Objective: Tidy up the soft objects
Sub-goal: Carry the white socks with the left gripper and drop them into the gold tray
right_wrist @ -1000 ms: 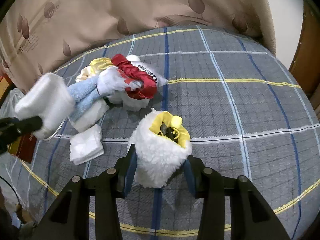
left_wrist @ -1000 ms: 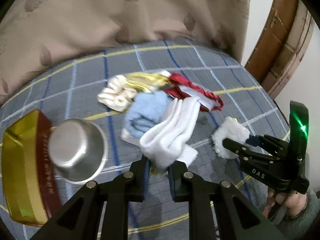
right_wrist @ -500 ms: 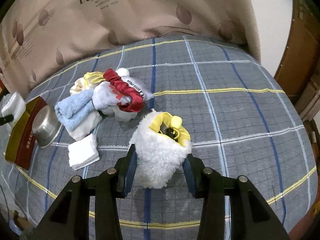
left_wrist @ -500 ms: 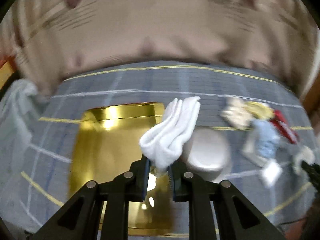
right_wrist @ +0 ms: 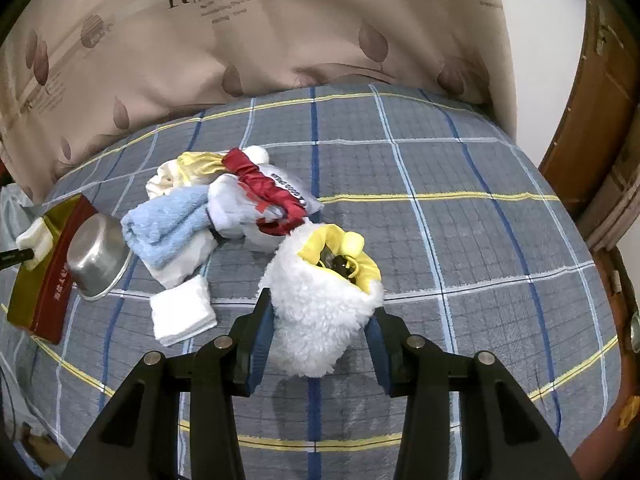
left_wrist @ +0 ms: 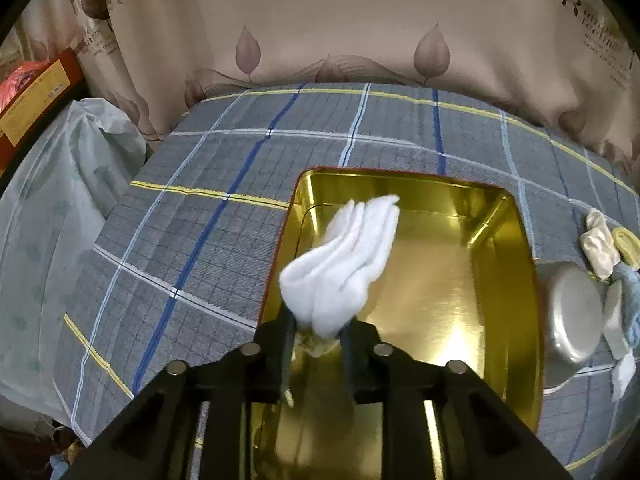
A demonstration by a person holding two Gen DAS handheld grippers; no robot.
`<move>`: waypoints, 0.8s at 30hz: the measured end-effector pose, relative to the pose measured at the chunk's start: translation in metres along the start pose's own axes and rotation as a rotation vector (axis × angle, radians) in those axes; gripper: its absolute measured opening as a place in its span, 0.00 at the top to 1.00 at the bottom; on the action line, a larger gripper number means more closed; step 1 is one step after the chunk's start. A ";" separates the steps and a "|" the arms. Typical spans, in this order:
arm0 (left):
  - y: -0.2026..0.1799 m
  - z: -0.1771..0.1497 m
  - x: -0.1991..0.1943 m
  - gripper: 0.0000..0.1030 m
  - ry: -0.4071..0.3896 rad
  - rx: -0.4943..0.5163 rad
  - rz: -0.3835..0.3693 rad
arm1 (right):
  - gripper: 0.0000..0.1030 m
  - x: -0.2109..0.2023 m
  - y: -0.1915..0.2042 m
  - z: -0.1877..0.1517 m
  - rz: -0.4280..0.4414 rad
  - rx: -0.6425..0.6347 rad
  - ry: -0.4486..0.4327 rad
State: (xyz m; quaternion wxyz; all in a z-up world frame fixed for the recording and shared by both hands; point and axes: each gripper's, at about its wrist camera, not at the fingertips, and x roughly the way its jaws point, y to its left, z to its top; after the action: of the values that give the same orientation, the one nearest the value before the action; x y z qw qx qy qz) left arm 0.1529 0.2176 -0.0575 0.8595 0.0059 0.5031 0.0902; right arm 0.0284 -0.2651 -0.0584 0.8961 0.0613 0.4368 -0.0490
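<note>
My left gripper (left_wrist: 318, 328) hangs over the open gold tin box (left_wrist: 440, 280), tilted steeply down. A folded white cloth (left_wrist: 344, 264) sticks out from between its fingers, which still touch it on both sides while the jaws are opening. In the right wrist view this cloth (right_wrist: 34, 240) shows at the far left, above the box (right_wrist: 44, 292). My right gripper (right_wrist: 320, 306) is shut on a white fluffy pouch (right_wrist: 316, 332) with a yellow lining and holds it just above the plaid bed cover.
A steel bowl (right_wrist: 98, 256) leans against the box. Beside it lies a pile with a blue towel (right_wrist: 168, 220), a red item (right_wrist: 272, 196) and a small folded white cloth (right_wrist: 182, 314). A curtain hangs behind. A plastic bag (left_wrist: 52, 220) sits left, a wooden door frame (right_wrist: 592, 140) right.
My left gripper has swung left from the pile to above the gold box, carrying the white cloth, and its fingers stand wider apart. The right gripper has risen slightly with the fluffy pouch.
</note>
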 end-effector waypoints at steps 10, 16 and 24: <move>0.006 -0.004 0.000 0.53 -0.001 0.004 -0.061 | 0.61 -0.010 0.036 0.007 0.012 -0.069 -0.015; 0.007 -0.013 -0.031 0.53 -0.063 0.016 -0.045 | 0.61 -0.014 0.084 0.018 0.072 -0.166 -0.022; 0.021 -0.044 -0.063 0.53 -0.098 -0.056 -0.012 | 0.61 -0.001 0.173 0.026 0.230 -0.312 0.014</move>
State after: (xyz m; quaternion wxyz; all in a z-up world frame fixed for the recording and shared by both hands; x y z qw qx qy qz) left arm 0.0815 0.2249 -0.0230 0.8834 -0.0168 0.4579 0.0987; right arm 0.0722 -0.0985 -0.0302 0.8914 -0.0288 0.4353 0.1224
